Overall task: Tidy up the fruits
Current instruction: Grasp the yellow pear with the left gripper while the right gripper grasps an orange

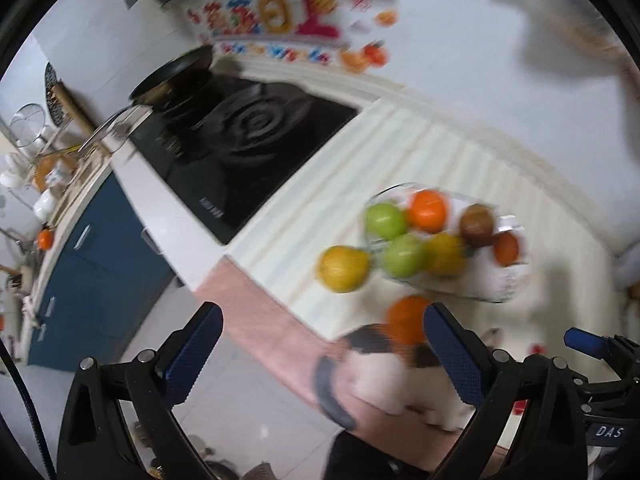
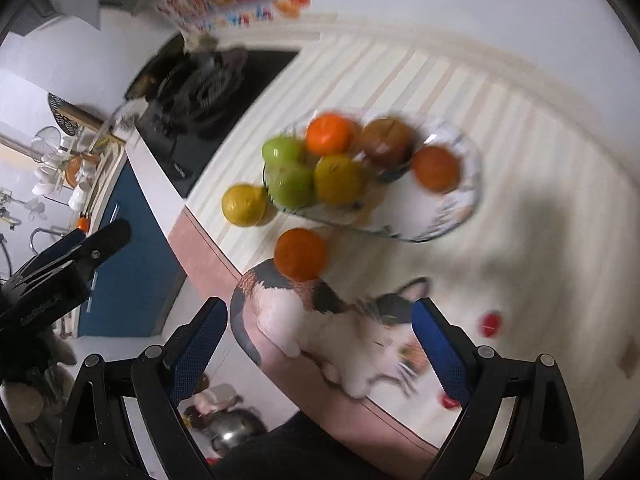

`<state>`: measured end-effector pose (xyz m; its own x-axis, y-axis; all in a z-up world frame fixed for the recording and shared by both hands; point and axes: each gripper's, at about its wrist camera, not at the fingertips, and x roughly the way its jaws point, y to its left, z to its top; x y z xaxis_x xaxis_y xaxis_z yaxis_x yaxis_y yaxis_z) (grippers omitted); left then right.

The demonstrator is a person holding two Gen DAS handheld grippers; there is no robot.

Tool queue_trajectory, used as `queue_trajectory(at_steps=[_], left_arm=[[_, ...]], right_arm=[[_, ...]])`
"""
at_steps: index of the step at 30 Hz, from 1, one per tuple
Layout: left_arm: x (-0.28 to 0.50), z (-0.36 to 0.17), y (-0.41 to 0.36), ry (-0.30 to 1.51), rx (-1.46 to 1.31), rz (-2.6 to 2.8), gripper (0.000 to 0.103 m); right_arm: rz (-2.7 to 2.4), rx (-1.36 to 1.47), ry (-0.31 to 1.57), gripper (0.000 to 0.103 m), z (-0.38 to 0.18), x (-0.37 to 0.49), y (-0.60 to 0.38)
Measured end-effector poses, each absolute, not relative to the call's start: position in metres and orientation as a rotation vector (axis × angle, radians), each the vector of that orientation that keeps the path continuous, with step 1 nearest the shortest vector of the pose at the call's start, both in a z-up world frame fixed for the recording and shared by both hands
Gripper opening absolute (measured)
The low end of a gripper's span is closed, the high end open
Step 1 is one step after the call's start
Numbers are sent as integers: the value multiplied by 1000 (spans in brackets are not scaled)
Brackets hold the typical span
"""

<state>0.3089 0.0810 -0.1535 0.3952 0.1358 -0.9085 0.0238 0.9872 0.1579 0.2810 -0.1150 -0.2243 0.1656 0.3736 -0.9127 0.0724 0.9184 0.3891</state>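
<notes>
Both views blurry. Left tongs (image 1: 322,344) & right tongs (image 2: 320,330) both spread apart, nothing between them, hovering above desk (image 2: 500,128) edge. Glass plate (image 2: 468,200) on desk w/ 2 green apples, oranges, a brown fruit piled in. Yellow fruit (image 2: 244,205) just beside plate; loose orange (image 2: 300,254) nearer tongs, at cat print (image 2: 340,320).

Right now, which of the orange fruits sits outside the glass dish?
The orange fruit nearest the cameras, resting on the striped cloth at the cat picture's edge. The other two lie inside the glass dish.
</notes>
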Motion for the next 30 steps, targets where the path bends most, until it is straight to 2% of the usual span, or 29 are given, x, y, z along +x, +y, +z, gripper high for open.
queue_trajectory(at_steps=[8, 12, 14, 25, 27, 29, 30], left_arm=[[350, -229, 132, 1335, 92, 167, 103], [371, -257, 142, 1405, -5, 152, 103], [382, -266, 139, 1426, -34, 131, 103], [431, -322, 107, 1533, -42, -52, 102], [432, -325, 103, 1526, -36, -76, 98], [432, -328, 98, 1525, -48, -120, 77], [432, -327, 96, 1522, -61, -136, 73]], right_arm=[[218, 389, 1512, 94, -326, 328, -53], [198, 335, 1545, 73, -352, 338, -34], [182, 287, 1537, 66, -356, 340, -29], [142, 314, 1557, 66, -349, 313, -70], [127, 323, 1558, 66, -349, 309, -77], [117, 340, 1558, 66, -349, 307, -81], [113, 344, 1556, 66, -349, 308, -81]])
